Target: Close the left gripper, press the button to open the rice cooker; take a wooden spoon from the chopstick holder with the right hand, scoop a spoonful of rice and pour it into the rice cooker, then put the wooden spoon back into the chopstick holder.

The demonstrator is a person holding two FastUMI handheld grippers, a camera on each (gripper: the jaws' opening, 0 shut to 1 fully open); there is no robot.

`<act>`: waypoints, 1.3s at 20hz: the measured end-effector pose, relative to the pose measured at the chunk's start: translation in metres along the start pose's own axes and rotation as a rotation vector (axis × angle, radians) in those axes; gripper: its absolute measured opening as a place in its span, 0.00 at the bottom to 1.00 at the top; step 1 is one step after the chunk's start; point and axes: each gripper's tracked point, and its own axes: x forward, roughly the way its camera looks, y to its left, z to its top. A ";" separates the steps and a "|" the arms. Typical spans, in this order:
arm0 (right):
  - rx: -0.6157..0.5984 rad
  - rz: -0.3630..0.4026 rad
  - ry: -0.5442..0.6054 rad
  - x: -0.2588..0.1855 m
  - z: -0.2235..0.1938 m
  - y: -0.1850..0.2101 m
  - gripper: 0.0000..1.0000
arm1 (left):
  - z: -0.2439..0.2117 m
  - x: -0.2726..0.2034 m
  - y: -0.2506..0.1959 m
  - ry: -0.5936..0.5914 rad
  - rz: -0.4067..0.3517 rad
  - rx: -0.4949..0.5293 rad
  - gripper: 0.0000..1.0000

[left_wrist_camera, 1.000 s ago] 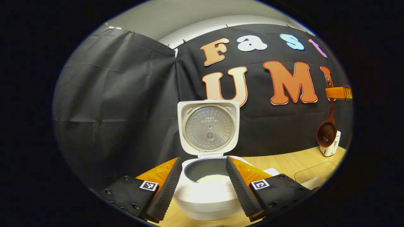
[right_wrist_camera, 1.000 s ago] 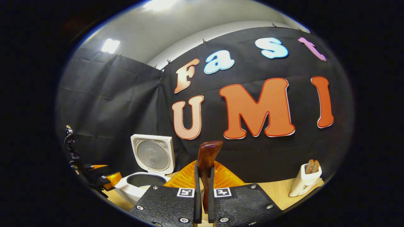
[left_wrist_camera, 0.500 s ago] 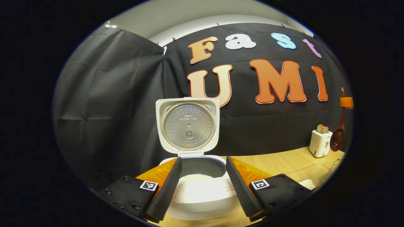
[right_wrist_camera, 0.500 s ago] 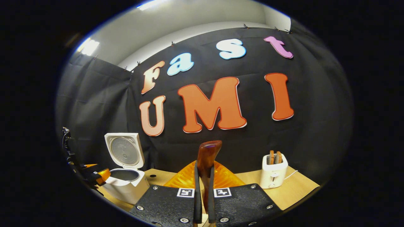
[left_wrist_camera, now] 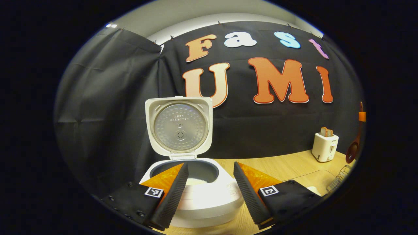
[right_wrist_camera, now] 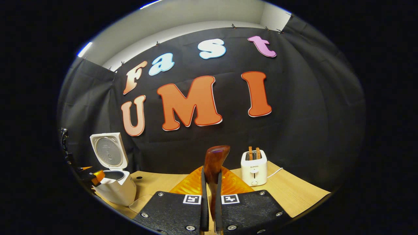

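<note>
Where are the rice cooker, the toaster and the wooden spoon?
rice cooker (left_wrist_camera: 178, 125), left gripper view, on the round metal plate inside its raised lid.
toaster (right_wrist_camera: 253, 167), right gripper view, on its white front face.
wooden spoon (right_wrist_camera: 215, 160), right gripper view, on the handle end sticking up between the right tongs' fingers.

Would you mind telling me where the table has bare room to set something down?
The widest bare stretch of table lies right of the toaster. Another lies between the open rice cooker and the toaster. Near the rice cooker it is crowded, with the left gripper just before it.
</note>
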 end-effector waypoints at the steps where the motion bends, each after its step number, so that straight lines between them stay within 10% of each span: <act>1: 0.019 -0.014 0.021 0.000 -0.009 -0.005 0.08 | 0.000 0.000 -0.001 0.000 -0.001 0.003 0.92; 26: 0.330 -0.117 0.180 0.000 -0.118 -0.070 0.11 | -0.011 0.011 -0.052 0.018 -0.047 0.065 0.92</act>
